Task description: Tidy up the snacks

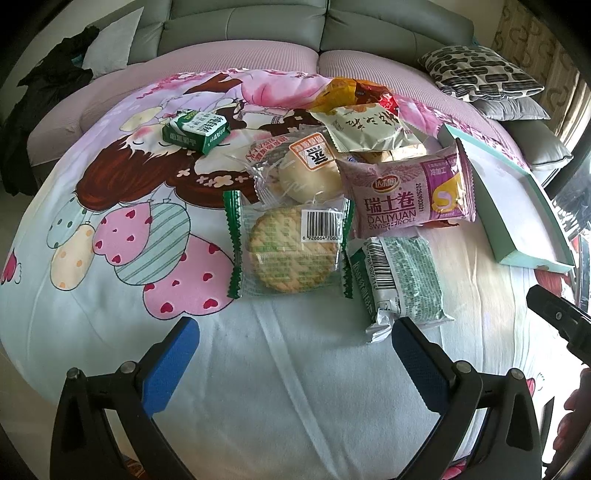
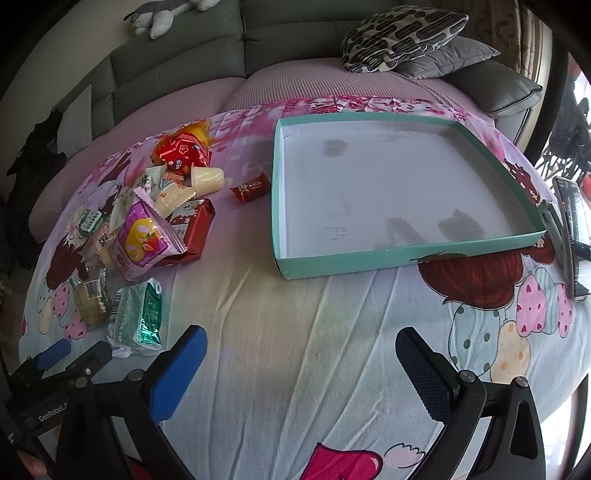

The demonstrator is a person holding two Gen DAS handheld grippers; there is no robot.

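A pile of wrapped snacks lies on a cartoon-print sheet. In the left wrist view I see a round cracker pack [image 1: 290, 251], a green-silver pack [image 1: 400, 282], a purple Swiss roll pack [image 1: 406, 192], a bun pack [image 1: 306, 173] and a green carton [image 1: 195, 131] set apart. My left gripper [image 1: 295, 347] is open and empty, just short of the cracker pack. A shallow teal box lid [image 2: 406, 254], with nothing in it, lies to the right. My right gripper [image 2: 301, 350] is open and empty, in front of the box. A small red candy [image 2: 250, 189] lies alone beside the box.
A grey sofa back [image 2: 177, 62] curves behind the sheet, with patterned and grey pillows [image 2: 402, 33] at the far right. A phone on a stand [image 2: 570, 236] sits right of the box. Dark clothing [image 1: 48, 96] lies at the far left.
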